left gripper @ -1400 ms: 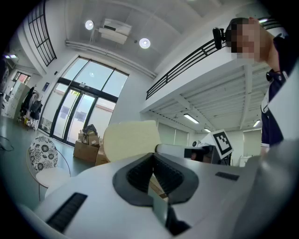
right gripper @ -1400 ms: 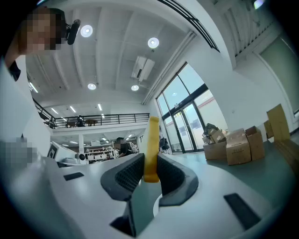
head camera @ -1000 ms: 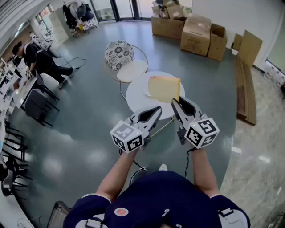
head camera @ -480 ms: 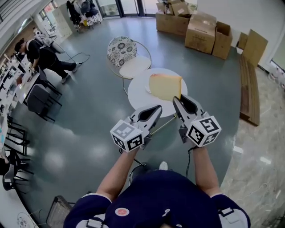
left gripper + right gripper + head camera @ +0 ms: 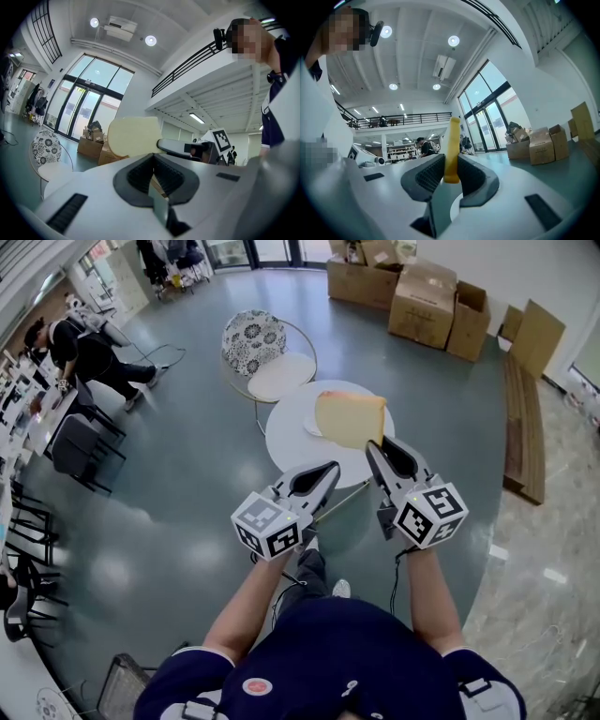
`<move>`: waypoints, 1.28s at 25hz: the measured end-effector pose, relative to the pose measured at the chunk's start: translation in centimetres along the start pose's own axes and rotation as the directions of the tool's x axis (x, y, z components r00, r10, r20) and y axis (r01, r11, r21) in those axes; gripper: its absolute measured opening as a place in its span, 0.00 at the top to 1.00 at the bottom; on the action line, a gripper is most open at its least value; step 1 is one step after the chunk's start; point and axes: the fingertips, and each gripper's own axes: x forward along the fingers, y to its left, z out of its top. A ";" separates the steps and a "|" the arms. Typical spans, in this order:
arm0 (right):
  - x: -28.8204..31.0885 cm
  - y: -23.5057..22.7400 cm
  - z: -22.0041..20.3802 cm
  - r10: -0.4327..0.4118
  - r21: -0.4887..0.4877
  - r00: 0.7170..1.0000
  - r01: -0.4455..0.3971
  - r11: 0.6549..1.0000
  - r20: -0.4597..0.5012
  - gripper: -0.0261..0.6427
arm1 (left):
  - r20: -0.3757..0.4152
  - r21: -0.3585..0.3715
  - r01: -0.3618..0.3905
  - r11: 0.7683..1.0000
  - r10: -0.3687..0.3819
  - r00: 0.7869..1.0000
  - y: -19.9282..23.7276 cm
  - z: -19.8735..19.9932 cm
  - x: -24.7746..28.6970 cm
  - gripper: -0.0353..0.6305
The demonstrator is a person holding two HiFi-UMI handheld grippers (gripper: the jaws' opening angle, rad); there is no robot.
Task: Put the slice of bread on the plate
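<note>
Right gripper (image 5: 377, 448): I have its jaws clamped on the slice of bread (image 5: 349, 418), held upright by its lower edge above the plate (image 5: 308, 425) on the round white table (image 5: 281, 442). Left gripper (image 5: 328, 471): jaws together, empty, just beside.

We are seeing a leg (image 5: 313, 568) swinging into head view beneath the left gripper (image 5: 328, 470); the slice of bread (image 5: 350, 418) is drifting slightly up-frame over the round table (image 5: 287, 442)
</note>
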 end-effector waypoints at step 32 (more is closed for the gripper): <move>20.5 -12.0 -2.8 -0.117 0.073 0.990 0.123 0.990 -0.082 0.83 | -0.067 -0.120 0.055 0.991 -0.064 0.996 23.1 -0.5 8.3 0.94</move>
